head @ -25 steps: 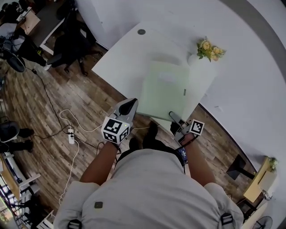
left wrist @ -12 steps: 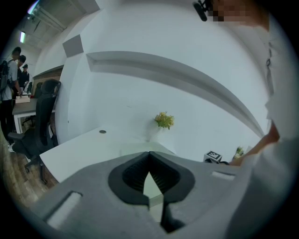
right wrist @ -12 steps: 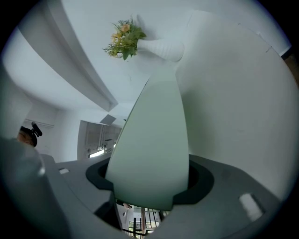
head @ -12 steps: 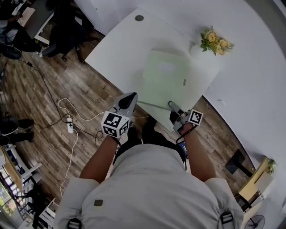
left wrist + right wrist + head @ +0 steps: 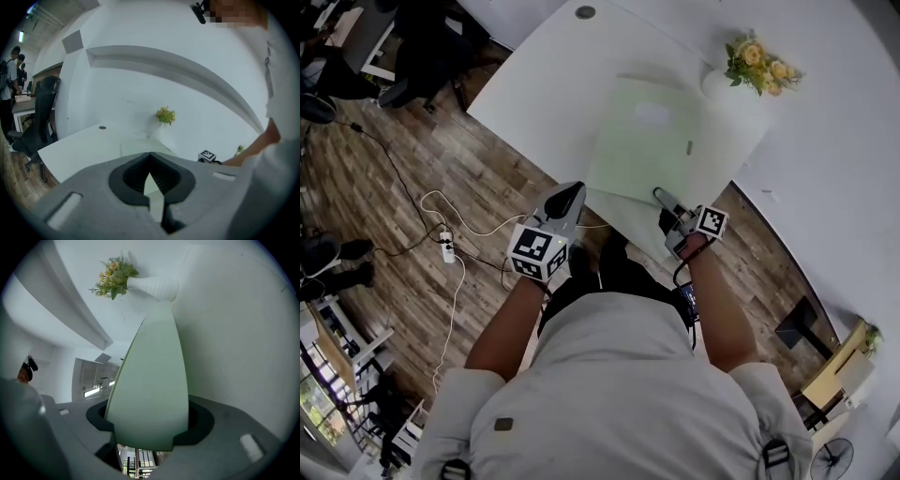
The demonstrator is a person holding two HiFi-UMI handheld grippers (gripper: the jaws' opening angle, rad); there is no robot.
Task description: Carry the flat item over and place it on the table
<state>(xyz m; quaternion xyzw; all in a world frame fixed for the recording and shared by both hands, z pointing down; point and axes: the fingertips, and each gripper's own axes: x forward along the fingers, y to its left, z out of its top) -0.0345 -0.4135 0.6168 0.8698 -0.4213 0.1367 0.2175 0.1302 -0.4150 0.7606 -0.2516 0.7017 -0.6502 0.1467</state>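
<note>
The flat item point(image 5: 656, 145) is a pale green board spread over the white table point(image 5: 534, 94), with its near edge past the table's front edge. Whether it touches the tabletop I cannot tell. My right gripper point(image 5: 668, 208) is shut on that near edge. In the right gripper view the board point(image 5: 150, 376) fills the jaws of the right gripper point(image 5: 149, 430) and runs toward a white vase point(image 5: 152, 287). My left gripper point(image 5: 569, 197) hangs beside the board's near left corner, apart from it. In the left gripper view, the left gripper point(image 5: 150, 157) has its jaw tips together with nothing gripped.
A white vase point(image 5: 717, 84) of yellow flowers point(image 5: 759, 66) stands at the table's far right, against the white wall. A round cable port point(image 5: 584, 12) marks the far corner. A power strip point(image 5: 445, 253) with cables lies on the wooden floor. Office chairs point(image 5: 422, 66) stand at the left.
Both grippers have sunk toward the table, and the right one has brought the green board lower and further over the tabletop. Neither gripper's jaws have changed.
</note>
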